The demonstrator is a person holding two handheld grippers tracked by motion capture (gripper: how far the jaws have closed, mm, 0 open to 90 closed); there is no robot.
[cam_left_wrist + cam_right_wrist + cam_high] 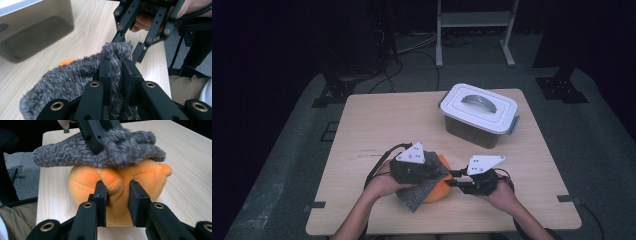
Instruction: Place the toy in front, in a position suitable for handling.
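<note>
A grey fuzzy knitted piece (418, 193) lies draped over an orange soft plush (440, 191) near the table's front edge. My left gripper (117, 62) is shut on a fold of the grey knit (72, 77), lifting it off the plush, whose orange edge (65, 62) peeks out beneath. From the other side, my right gripper (117, 187) pinches a raised fold of the orange plush (82, 185) between its pads, under the grey knit (125, 147). In the high view the left gripper (443, 172) and right gripper (453, 179) meet tip to tip over the plush.
A translucent box with a white handled lid (479, 112) stands at the back right of the wooden table (377, 120). A metal stand (474, 20) and cables sit on the floor beyond the table.
</note>
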